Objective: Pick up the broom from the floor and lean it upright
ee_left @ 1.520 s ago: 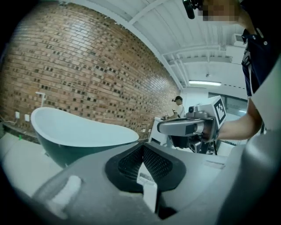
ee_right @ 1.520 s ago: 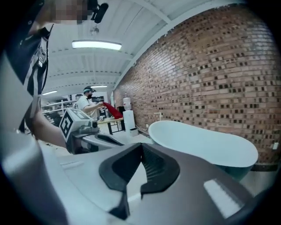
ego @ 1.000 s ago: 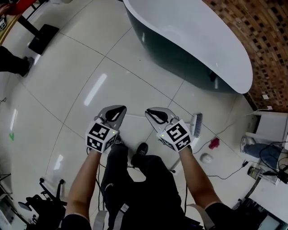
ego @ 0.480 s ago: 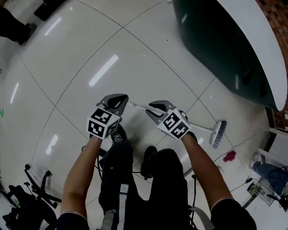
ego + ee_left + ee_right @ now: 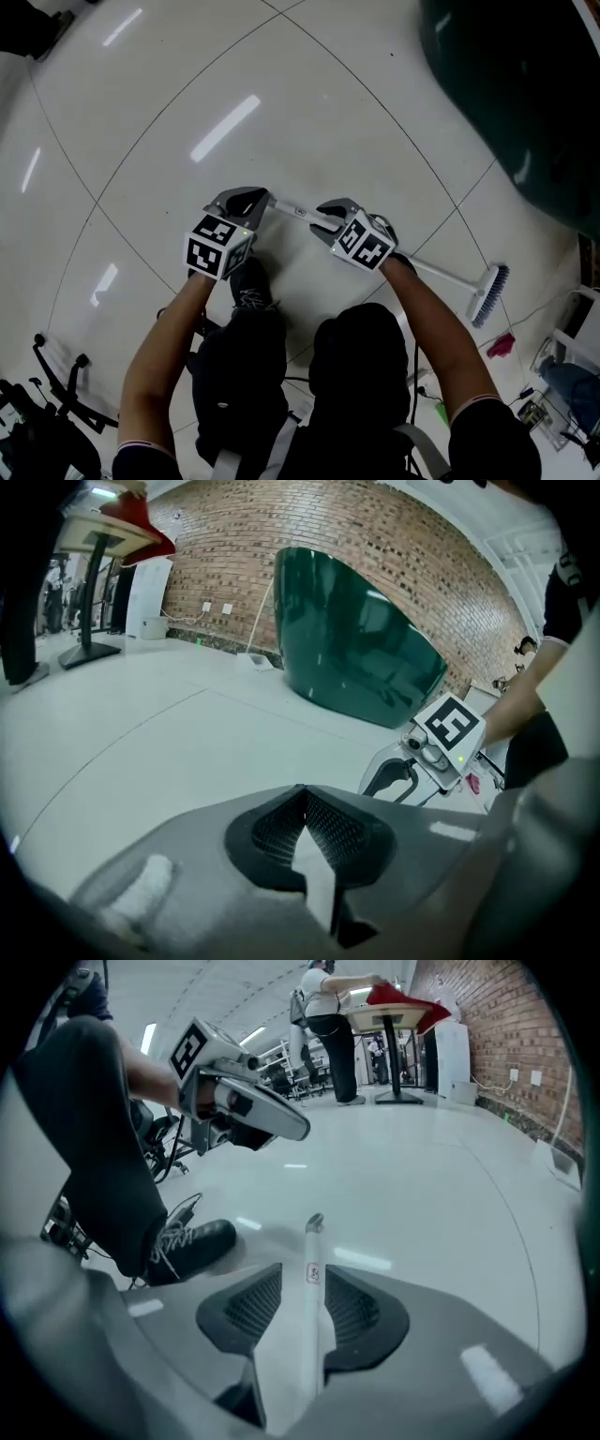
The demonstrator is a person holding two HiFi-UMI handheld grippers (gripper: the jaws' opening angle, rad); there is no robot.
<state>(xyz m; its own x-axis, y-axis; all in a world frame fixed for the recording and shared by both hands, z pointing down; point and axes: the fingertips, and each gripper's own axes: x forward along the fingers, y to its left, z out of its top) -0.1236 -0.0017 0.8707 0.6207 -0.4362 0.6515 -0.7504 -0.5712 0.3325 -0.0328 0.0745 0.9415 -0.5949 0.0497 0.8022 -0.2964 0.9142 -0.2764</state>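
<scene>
The broom lies flat on the white tiled floor, its pale handle (image 5: 431, 270) running from between my grippers to the brush head (image 5: 489, 292) at the right. My right gripper (image 5: 326, 216) is down over the handle (image 5: 311, 1283). Its jaws are opening, and the handle runs through the gap without being pinched. The handle's tip (image 5: 314, 1224) pokes out just past the pads. My left gripper (image 5: 255, 199) hangs just beyond that tip, its pads (image 5: 305, 799) meeting at the tips with nothing between them. From the left gripper view, the right gripper (image 5: 403, 778) shows low over the floor.
A dark green curved counter (image 5: 525, 103) stands to the upper right before a brick wall (image 5: 375, 536). My own shoes (image 5: 248, 281) are right behind the grippers. A red cloth (image 5: 500, 344) and cables lie beyond the brush. A person stands at a red-topped table (image 5: 398, 1002).
Both grippers have come down from waist height to the floor. The right gripper's jaws have spread and now straddle the broom handle. The left gripper has stayed shut.
</scene>
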